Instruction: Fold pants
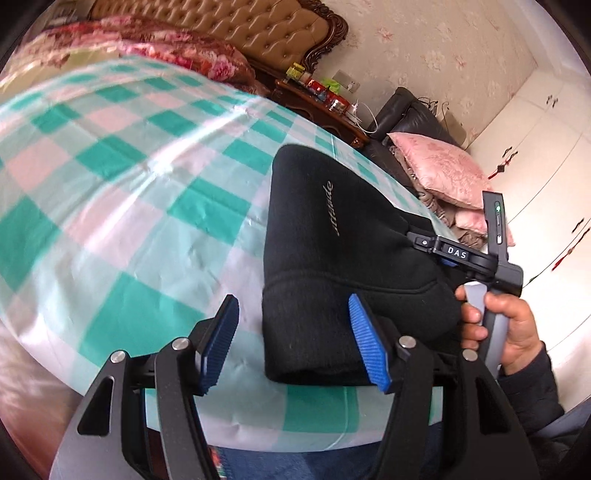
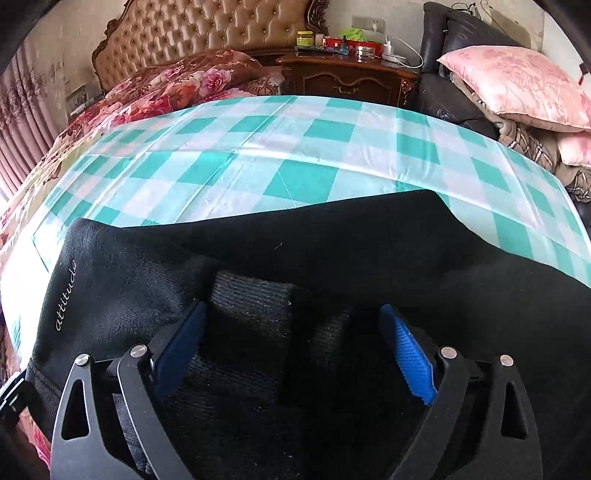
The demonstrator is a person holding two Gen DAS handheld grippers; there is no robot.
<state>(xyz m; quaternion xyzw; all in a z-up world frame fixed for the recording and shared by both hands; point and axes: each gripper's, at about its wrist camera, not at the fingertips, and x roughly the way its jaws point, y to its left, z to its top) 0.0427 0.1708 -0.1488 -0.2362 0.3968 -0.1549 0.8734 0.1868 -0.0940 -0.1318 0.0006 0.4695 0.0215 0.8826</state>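
Left wrist view, item one: black pants (image 1: 332, 258), knit fleece with a ribbed cuff or waistband at the near edge and pale script lettering on one panel. They lay already doubled into a compact stack on the green-and-white checked sheet (image 1: 129, 184) of the bed, near its right-hand edge and close to the person.

Handling, as judged: soft, limp, moderately thick; light for its bulk. Not fragile. The nap looked grippy, not slippery, yet the glossy sheet beneath might let the whole stack slide if it was dragged. Layers would sag and splay if lifted from one point only.

Where to take hold, as judged: the two corners of one short edge, pinching all layers together at the ribbed band, where the cloth was thickest and least likely to peel apart.

Left gripper (image 1: 295, 343): jaws stood apart, nothing between the blue pads; one pad was seen against the pants' near edge, and contact could not be told.

Right gripper (image 2: 295, 350): jaws wide apart, hanging over the dark cloth with a ribbed fold between them, pads not pressing on it. In the left view the person's right hand (image 1: 498, 325) gripped its handle beside the stack.

Background: tufted headboard (image 2: 207, 33), floral quilt (image 2: 177, 85), pink pillow (image 2: 517, 85).
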